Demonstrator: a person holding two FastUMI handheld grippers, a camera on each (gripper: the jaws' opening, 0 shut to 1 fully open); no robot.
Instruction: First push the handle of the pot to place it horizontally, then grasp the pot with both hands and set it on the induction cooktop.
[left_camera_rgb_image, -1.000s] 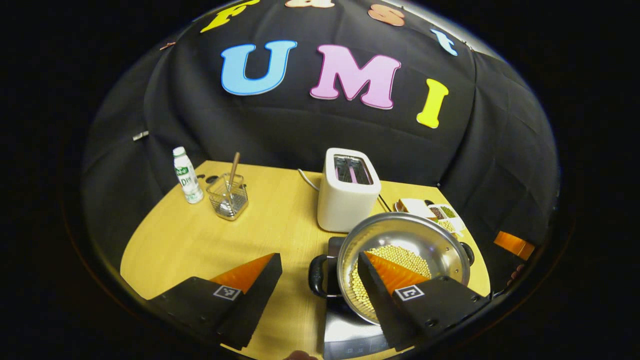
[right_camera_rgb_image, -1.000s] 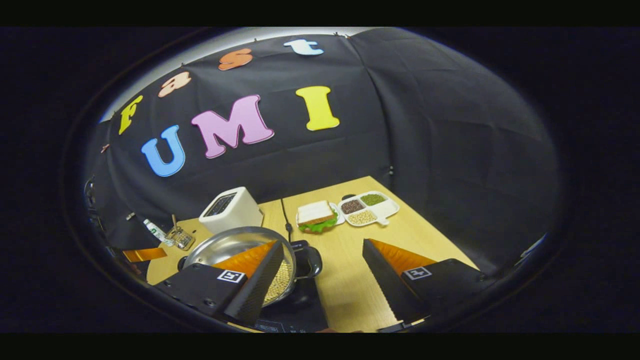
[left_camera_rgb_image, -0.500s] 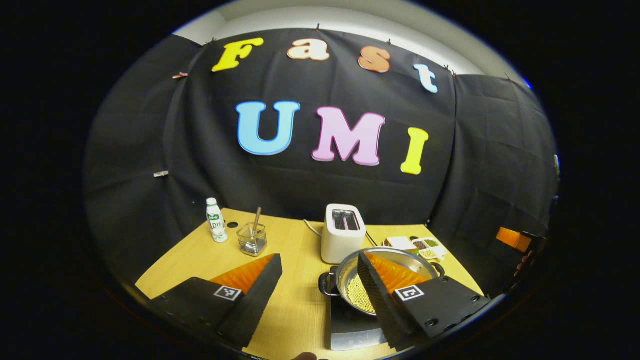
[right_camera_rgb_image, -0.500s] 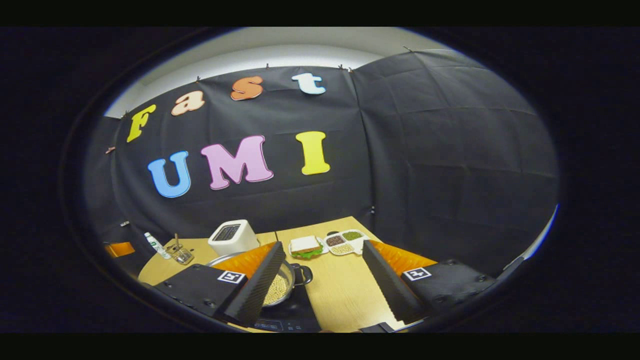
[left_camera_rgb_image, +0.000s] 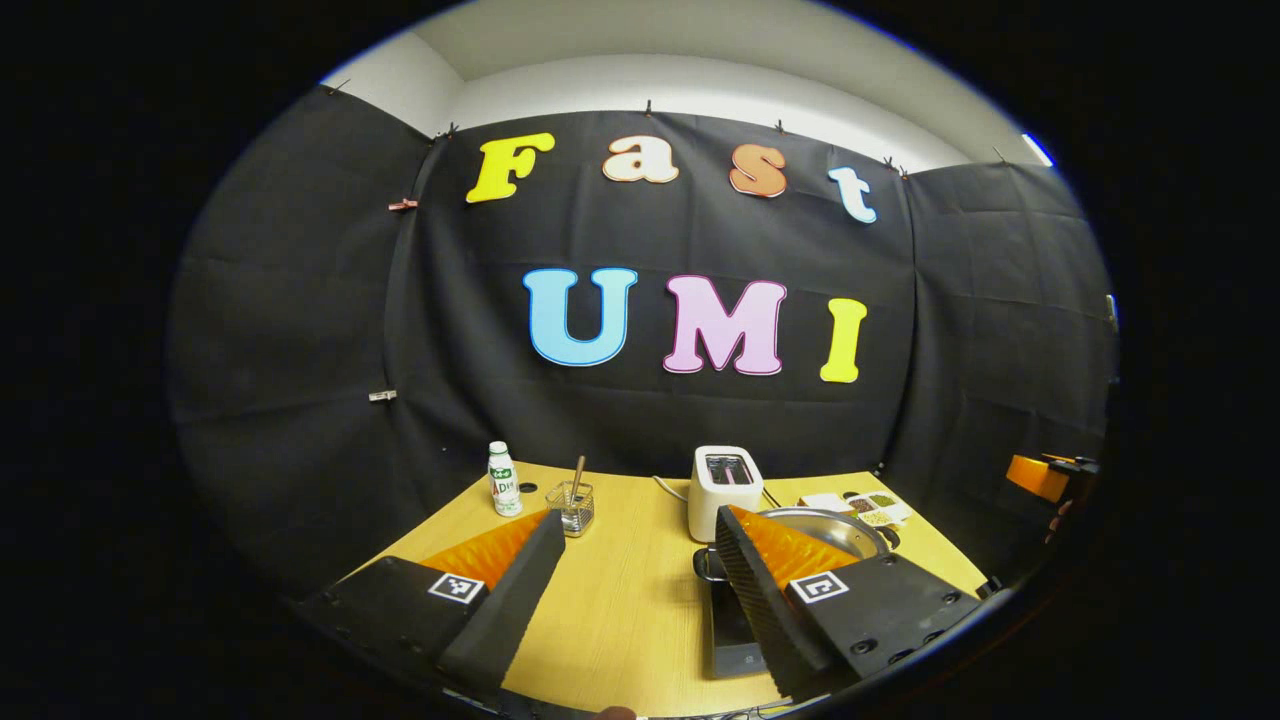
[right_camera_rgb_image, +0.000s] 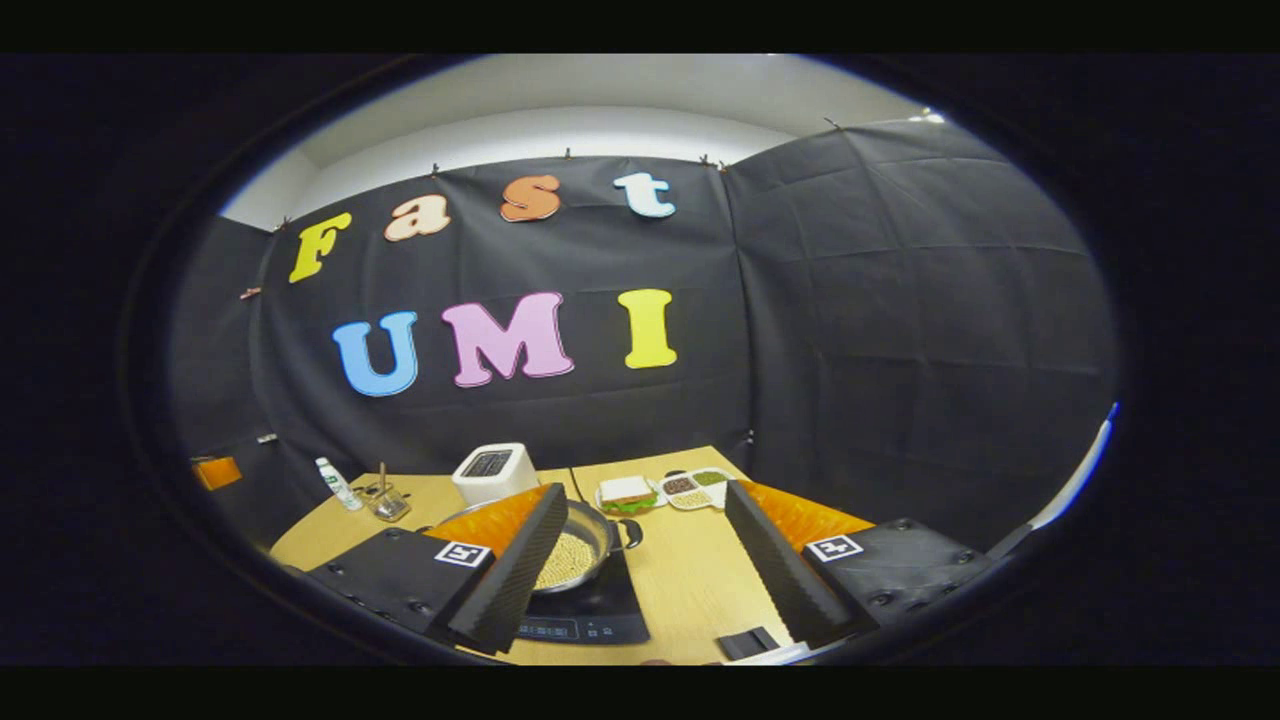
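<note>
Pot (right_camera_rgb_image: 580, 545) of steel with pale beans inside sits on the dark induction cooktop (right_camera_rgb_image: 590, 615), low in the middle of the right gripper view; one black side handle (right_camera_rgb_image: 630, 532) sticks out to the right of its rim. In the left gripper view the pot (left_camera_rgb_image: 835, 528) is at the lower right, partly hidden behind one finger, and the cooktop (left_camera_rgb_image: 730, 625) is under it. The left tool (left_camera_rgb_image: 632, 568) is wide open and holds nothing; it is apart from the pot. The right tool (right_camera_rgb_image: 645, 545) is also wide open and empty. Behind the pot stands a white toaster (right_camera_rgb_image: 490, 472). To the right of it lie a sandwich (right_camera_rgb_image: 627, 492) and a divided dish (right_camera_rgb_image: 695, 488) with beans. At the left side of the counter (left_camera_rgb_image: 620, 600) stand a small bottle (left_camera_rgb_image: 502, 480) and a glass holder (left_camera_rgb_image: 575, 507) with a stick in it. At the right edge of the left gripper view, a part of the other tool shows, far from the pot.
</note>
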